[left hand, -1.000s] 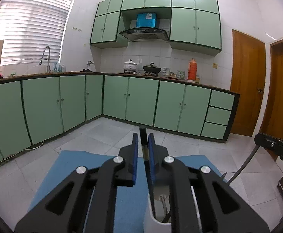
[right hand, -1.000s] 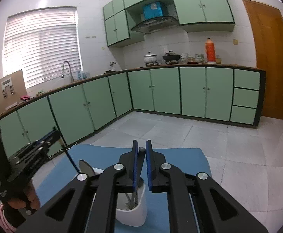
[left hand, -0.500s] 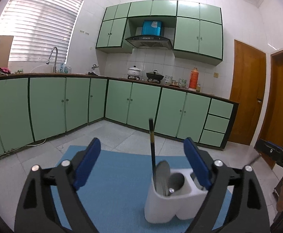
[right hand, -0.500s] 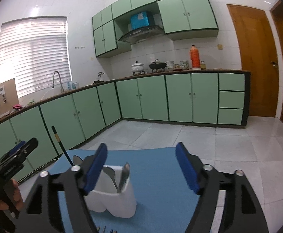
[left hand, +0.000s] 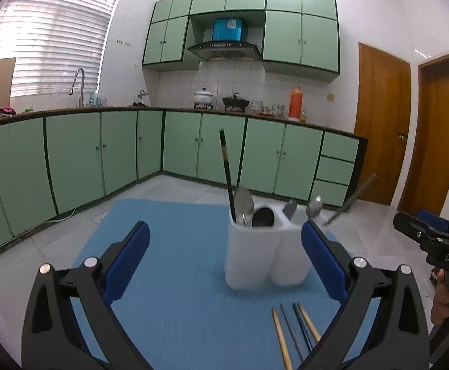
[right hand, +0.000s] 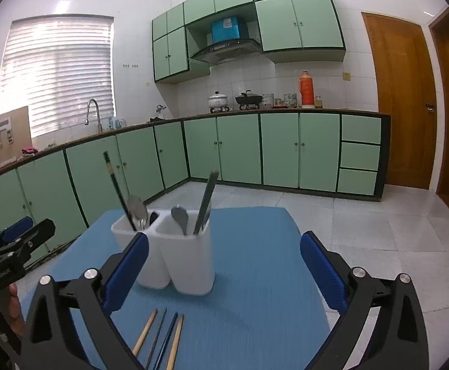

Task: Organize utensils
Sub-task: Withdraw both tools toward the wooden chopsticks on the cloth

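Observation:
A white two-compartment utensil holder [left hand: 264, 256] [right hand: 175, 256] stands on a blue mat [left hand: 175, 277] [right hand: 255, 277]. It holds spoons and a black chopstick [left hand: 227, 178] [right hand: 118, 189] in one cell, and a spoon and a grey chopstick [right hand: 206, 202] in the other. Several loose chopsticks [left hand: 295, 330] [right hand: 161, 336] lie on the mat in front of the holder. My left gripper [left hand: 224, 265] is open and empty, back from the holder. My right gripper [right hand: 224, 274] is open and empty; it shows at the right edge of the left wrist view [left hand: 430, 240].
The mat lies on a pale tiled surface [right hand: 378, 231]. Green kitchen cabinets [left hand: 101, 154] run along the back and left. Wooden doors [left hand: 384, 117] stand at the right. Pots and a red flask [right hand: 307, 92] sit on the far counter.
Both grippers went from shut to open, letting go of a chopstick each into the holder, and pulled back. The loose chopsticks on the mat have come into view.

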